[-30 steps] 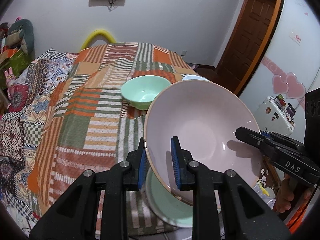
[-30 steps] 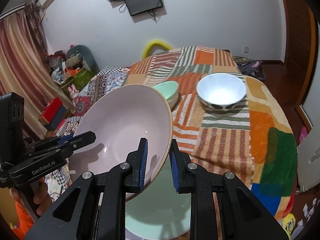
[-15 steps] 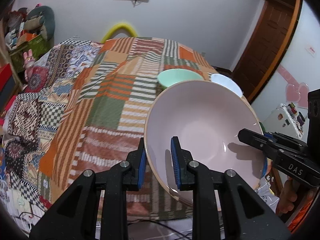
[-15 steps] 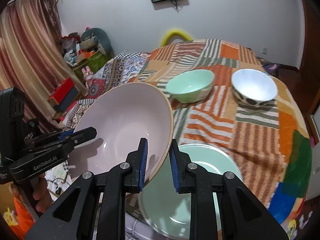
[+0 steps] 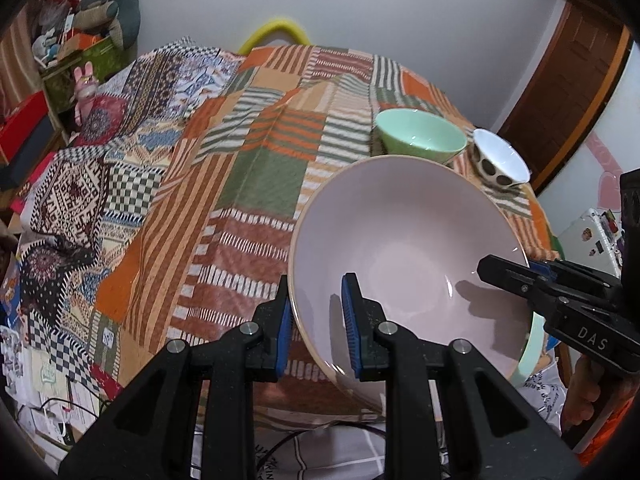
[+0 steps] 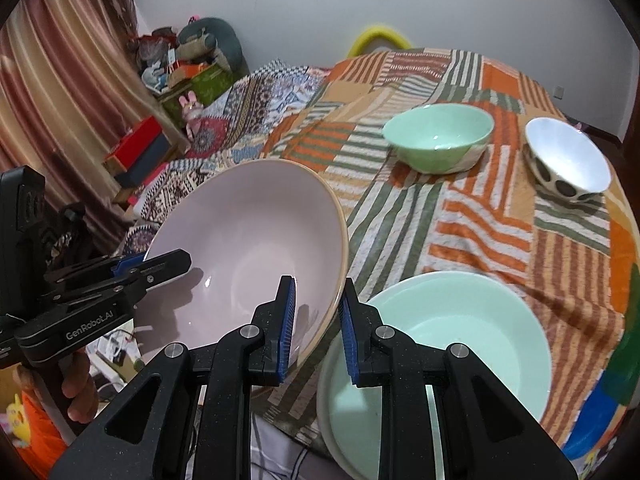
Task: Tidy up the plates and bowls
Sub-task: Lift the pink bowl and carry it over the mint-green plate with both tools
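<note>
Both grippers hold the large pink bowl (image 5: 404,252) off the tabletop (image 5: 256,184), tilted with its hollow facing the cameras; the left gripper (image 5: 316,322) has its blue-padded fingers (image 5: 350,320) pinched on the bowl's left rim, one inside and one outside the wall; the right gripper (image 6: 316,322) clamps the opposite rim the same way, and in the left wrist view it (image 5: 560,300) reaches in from the right edge. Just beside the bowl, at the near edge of the striped patchwork cloth (image 6: 460,220), lies a mint green plate (image 6: 460,344), partly under the bowl's lower wall; farther back stands a mint green bowl (image 6: 438,140), upright, and near it on the right a white bowl with dark spots (image 6: 568,164), the two apart from each other.
</note>
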